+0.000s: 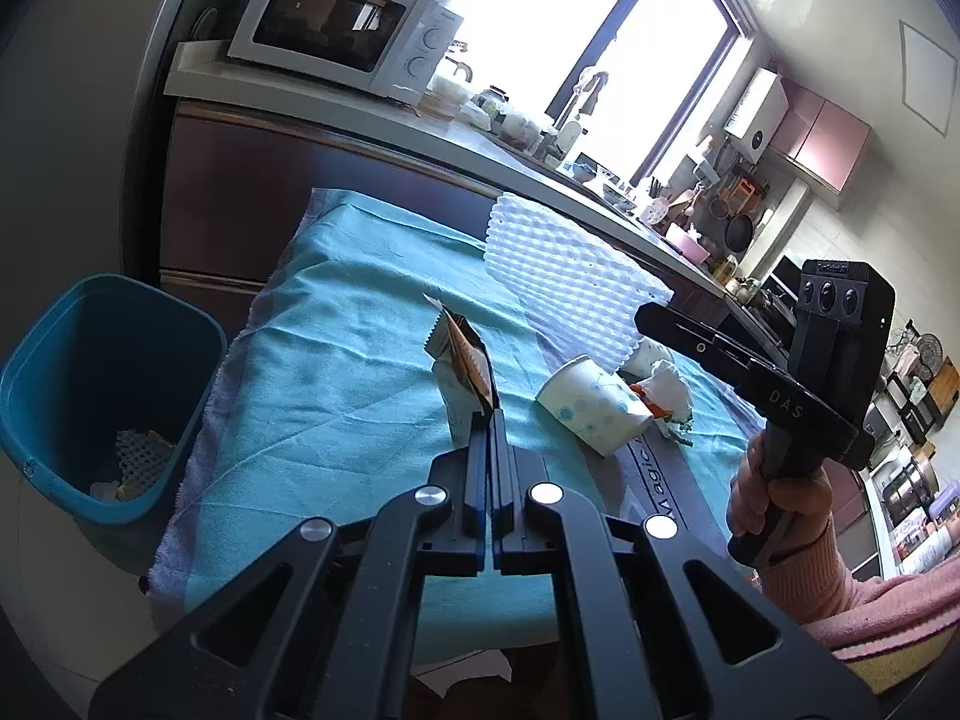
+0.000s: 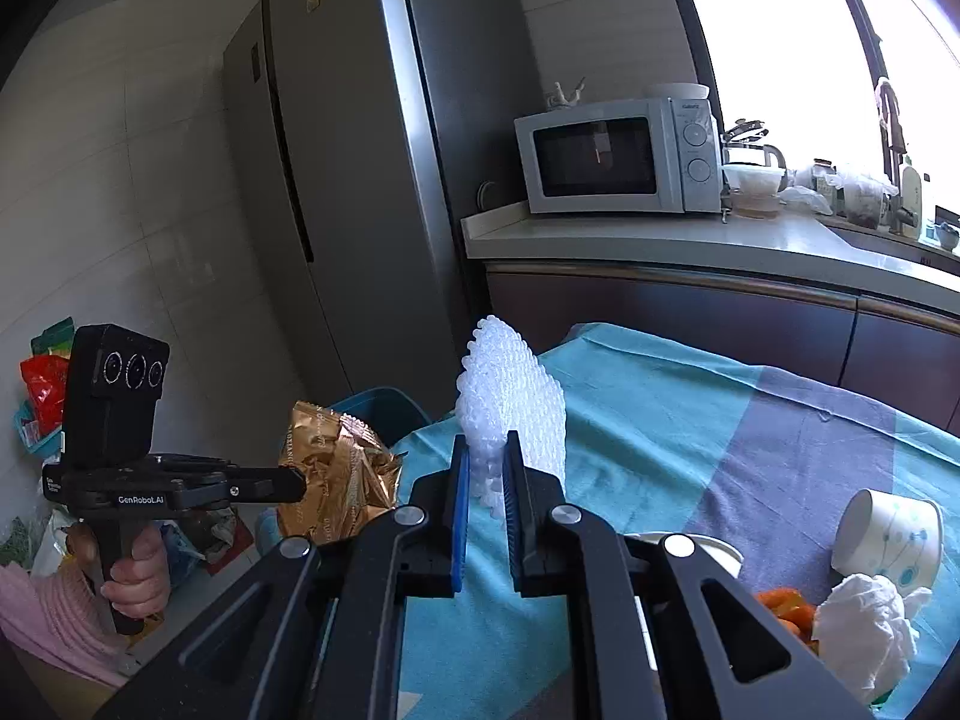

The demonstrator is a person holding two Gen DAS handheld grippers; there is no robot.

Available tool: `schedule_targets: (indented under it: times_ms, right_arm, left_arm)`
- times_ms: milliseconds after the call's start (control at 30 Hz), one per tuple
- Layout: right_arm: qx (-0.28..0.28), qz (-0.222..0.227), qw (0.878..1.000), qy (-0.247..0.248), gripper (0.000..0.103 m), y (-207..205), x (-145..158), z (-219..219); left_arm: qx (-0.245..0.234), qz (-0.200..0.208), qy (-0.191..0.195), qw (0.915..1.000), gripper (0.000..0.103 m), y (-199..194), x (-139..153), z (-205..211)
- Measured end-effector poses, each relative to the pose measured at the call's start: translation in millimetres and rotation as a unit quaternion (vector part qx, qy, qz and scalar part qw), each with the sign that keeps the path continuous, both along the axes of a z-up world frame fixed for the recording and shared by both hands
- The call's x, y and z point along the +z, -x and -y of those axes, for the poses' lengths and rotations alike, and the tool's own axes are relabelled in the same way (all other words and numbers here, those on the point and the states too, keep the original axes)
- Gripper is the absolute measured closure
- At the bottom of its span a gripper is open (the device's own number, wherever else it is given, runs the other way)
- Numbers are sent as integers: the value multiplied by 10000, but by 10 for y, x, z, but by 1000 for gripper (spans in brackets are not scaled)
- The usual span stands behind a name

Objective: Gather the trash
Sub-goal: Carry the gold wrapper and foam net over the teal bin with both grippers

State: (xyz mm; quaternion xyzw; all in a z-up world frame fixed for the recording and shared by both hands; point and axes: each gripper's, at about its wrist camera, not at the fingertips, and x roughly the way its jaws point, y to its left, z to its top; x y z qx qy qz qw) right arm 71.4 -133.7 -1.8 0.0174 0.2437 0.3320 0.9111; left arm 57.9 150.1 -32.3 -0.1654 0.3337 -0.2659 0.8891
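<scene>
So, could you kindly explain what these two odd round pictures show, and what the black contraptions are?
Each picture comes from a fisheye camera mounted on a hand-held gripping tool; a person holds one in each hand. The left tool pinches a gold snack wrapper. The right tool grips a white foam net sheet. On the teal tablecloth lie a tipped paper cup, a crumpled tissue and orange scraps. A blue bin stands beside the table.

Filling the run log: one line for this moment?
left hand-held gripper: shut on gold wrapper | right hand-held gripper: shut on foam net | bin: not yet reached
</scene>
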Motion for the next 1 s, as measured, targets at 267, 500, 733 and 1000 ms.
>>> schedule_targets:
  times_ms: [267, 500, 733, 1000]
  right_arm:
    - [292, 6, 9996, 13, 94, 18, -17, -256]
    - [507, 10, 9987, 35, 94, -2, -20, -467]
    - [765, -24, 9971, 13, 94, -52, -9, -680]
    - [1027, -69, 9947, -9, 94, -138, 13, -909]
  left_arm:
    - [269, 76, 25, 9996, 102, 51, 58, -248]
    - [519, 136, 38, 9986, 102, 75, 99, -483]
    - [799, 205, 6, 9966, 102, 94, 150, -693]
    - [1229, 210, -61, 9922, 102, 91, 152, -993]
